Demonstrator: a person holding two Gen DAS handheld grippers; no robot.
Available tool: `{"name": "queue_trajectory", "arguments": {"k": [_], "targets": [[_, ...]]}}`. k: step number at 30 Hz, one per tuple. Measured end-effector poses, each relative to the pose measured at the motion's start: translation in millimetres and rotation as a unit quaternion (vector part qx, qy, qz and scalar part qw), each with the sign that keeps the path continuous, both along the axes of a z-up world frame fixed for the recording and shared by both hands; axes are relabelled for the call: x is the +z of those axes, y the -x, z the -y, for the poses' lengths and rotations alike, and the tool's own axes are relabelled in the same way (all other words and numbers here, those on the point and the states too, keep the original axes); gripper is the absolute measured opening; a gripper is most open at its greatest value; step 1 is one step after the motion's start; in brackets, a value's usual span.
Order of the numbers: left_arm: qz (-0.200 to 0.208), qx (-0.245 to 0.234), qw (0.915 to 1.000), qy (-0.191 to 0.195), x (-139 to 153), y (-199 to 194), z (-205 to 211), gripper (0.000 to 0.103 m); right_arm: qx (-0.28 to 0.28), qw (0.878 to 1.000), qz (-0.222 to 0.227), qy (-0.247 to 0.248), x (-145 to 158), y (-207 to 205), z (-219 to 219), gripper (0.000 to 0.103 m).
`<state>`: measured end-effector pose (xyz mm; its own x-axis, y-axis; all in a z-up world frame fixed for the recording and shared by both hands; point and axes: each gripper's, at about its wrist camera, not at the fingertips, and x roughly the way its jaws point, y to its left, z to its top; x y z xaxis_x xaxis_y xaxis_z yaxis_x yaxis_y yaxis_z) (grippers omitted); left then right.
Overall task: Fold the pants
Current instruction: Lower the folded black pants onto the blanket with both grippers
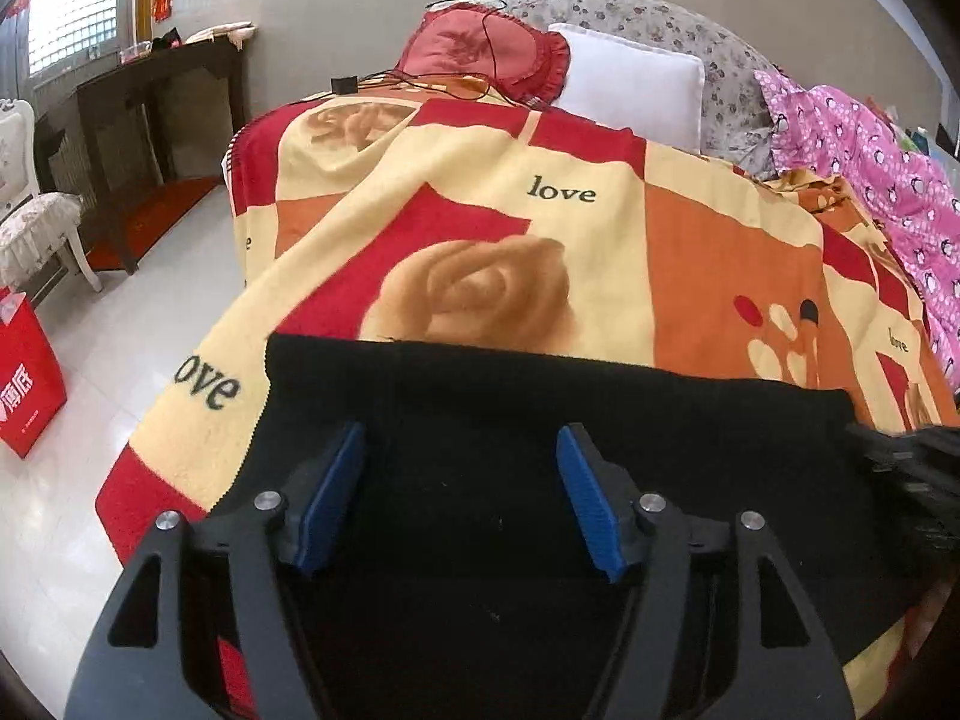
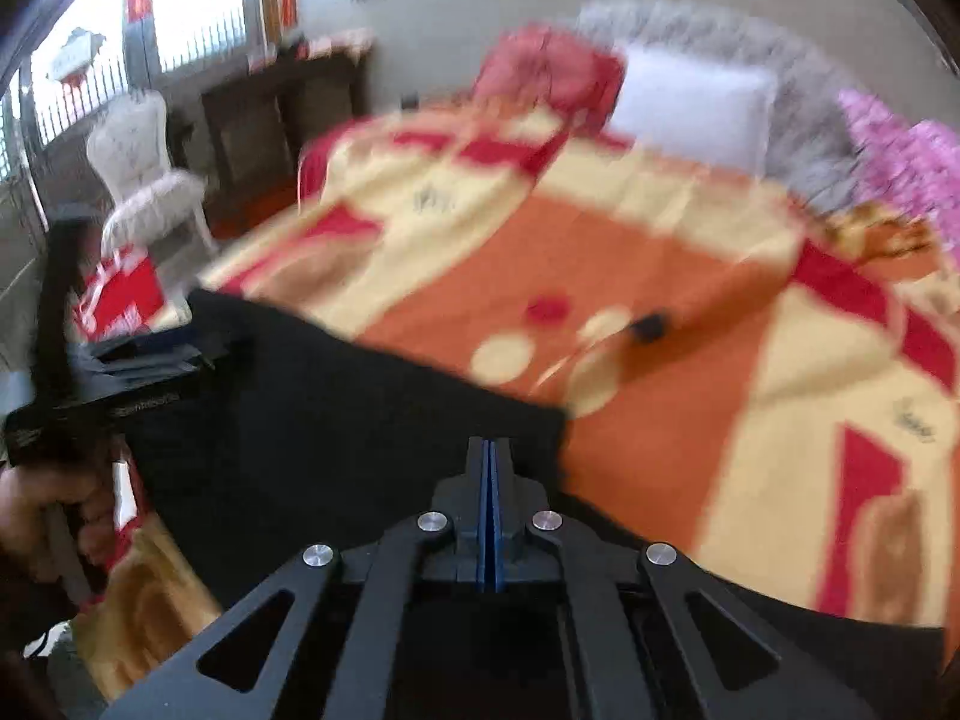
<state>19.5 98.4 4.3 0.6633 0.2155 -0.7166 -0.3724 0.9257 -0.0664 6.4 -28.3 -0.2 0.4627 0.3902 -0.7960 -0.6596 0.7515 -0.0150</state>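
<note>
The black pants [image 1: 540, 414] lie flat across the near end of the bed, on a red, cream and orange blanket [image 1: 480, 228]. My left gripper [image 1: 461, 444] is open just above the pants, its blue pads [image 1: 336, 492] wide apart and empty. In the blurred right wrist view the pants [image 2: 336, 396] fill the lower left. My right gripper [image 2: 489, 450] has its pads pressed together at the pants' right edge; whether cloth is pinched between them I cannot tell. The left gripper [image 2: 150, 354] shows at the far left, held by a hand.
Pillows [image 1: 630, 84] and a red cushion [image 1: 480, 48] with cables sit at the head of the bed. A pink quilt [image 1: 888, 180] lies on the right. A dark desk [image 1: 156, 96], white chair [image 1: 36, 210] and red bag [image 1: 27, 372] stand on the tiled floor to the left.
</note>
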Motion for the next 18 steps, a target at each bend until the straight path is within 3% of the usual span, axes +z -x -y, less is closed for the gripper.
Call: {"name": "queue_trajectory", "arguments": {"k": [2, 4, 6, 8, 10, 11, 14, 16, 18], "targets": [[-0.002, -0.002, 1.0000, 0.004, 0, -1, -2, 0.068, -0.004, 1.000, 0.013, -0.011, -7, -7, 0, 0.000], [-0.001, 0.003, 0.9998, 0.020, 4, -1, -5, 0.068, -0.017, 0.999, -0.014, -0.026, -4, -11, 5, 0.000], [0.017, 0.014, 0.9990, 0.039, 14, 6, -3, 0.068, -0.016, 0.998, -0.009, -0.058, 9, -4, 22, 0.000], [0.049, -0.011, 0.9984, 0.027, 24, 13, 17, 0.068, -0.020, 0.995, 0.012, -0.092, 25, 9, 43, 0.005], [0.077, -0.074, 0.9942, 0.008, 30, 17, 53, 0.068, -0.048, 0.991, 0.034, -0.122, 39, 23, 85, 0.011], [0.083, -0.121, 0.9891, 0.009, 29, 16, 77, 0.069, -0.075, 0.987, 0.040, -0.135, 43, 29, 112, 0.018], [0.075, -0.204, 0.9760, 0.001, 18, 9, 124, 0.074, -0.158, 0.976, 0.030, -0.146, 42, 32, 181, 0.025], [0.048, -0.217, 0.9747, -0.019, 1, 1, 144, 0.075, -0.224, 0.967, -0.002, -0.121, 27, 32, 231, 0.025], [0.072, -0.210, 0.9737, -0.052, -9, 6, 153, 0.084, -0.269, 0.959, -0.009, -0.092, 14, 34, 261, 0.025]]}}
